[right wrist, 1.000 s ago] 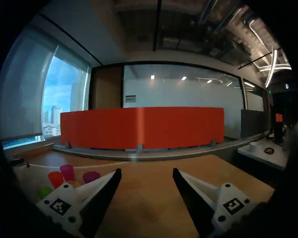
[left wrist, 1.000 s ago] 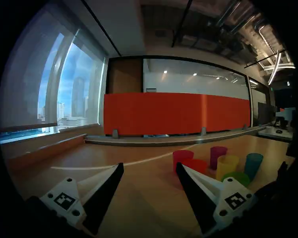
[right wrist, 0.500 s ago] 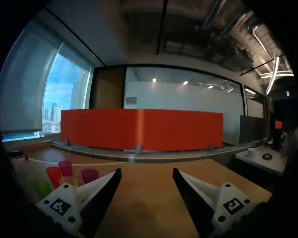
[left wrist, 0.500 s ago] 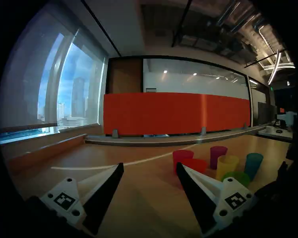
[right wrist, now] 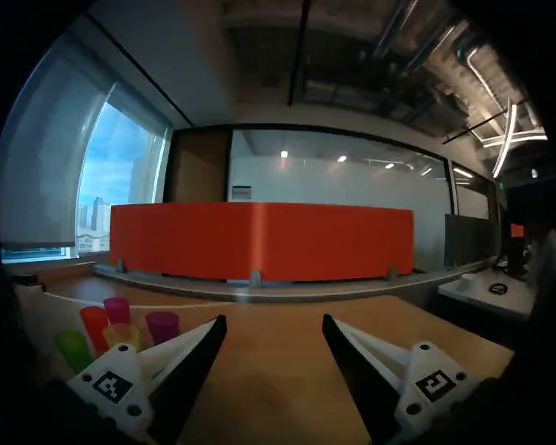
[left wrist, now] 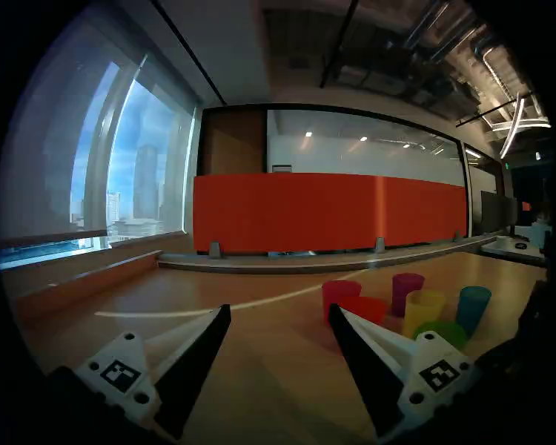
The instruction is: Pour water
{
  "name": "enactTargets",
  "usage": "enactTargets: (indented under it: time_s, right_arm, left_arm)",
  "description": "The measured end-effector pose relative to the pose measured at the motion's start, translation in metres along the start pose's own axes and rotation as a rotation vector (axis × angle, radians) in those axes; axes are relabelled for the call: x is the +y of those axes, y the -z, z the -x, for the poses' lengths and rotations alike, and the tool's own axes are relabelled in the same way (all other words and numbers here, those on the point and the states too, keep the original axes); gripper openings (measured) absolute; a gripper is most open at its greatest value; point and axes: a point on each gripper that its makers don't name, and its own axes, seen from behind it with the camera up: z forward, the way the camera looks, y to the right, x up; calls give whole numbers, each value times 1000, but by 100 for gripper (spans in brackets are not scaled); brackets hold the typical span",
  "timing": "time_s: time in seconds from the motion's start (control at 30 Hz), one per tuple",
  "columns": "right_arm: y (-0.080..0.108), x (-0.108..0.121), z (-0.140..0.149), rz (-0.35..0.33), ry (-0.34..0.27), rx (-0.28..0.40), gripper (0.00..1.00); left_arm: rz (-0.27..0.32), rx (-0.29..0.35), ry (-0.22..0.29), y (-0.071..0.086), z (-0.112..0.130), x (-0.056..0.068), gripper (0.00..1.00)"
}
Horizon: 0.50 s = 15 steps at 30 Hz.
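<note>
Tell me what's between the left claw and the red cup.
Only bare table, as the left gripper view shows. The left claw is open, and the red cup stands just beyond it, a little to one side, with nothing between.

A wooden table [left wrist: 278,348] faces an orange partition [left wrist: 326,211], with a bright window [left wrist: 133,178] at left.

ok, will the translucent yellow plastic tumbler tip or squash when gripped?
The translucent yellow plastic tumbler looks thin-walled, so probably light and may flex under a pinch. Taller than wide, so a high nudge could tip it. Fill level is unclear.
</note>
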Motion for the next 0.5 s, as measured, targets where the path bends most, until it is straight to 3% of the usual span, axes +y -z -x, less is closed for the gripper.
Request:
enactTargets:
  time_s: [0.5]
  right_arm:
    - [-14,4,14,3,10,1,100]
  left_arm:
    - [0,0,0,0,0,-1,98]
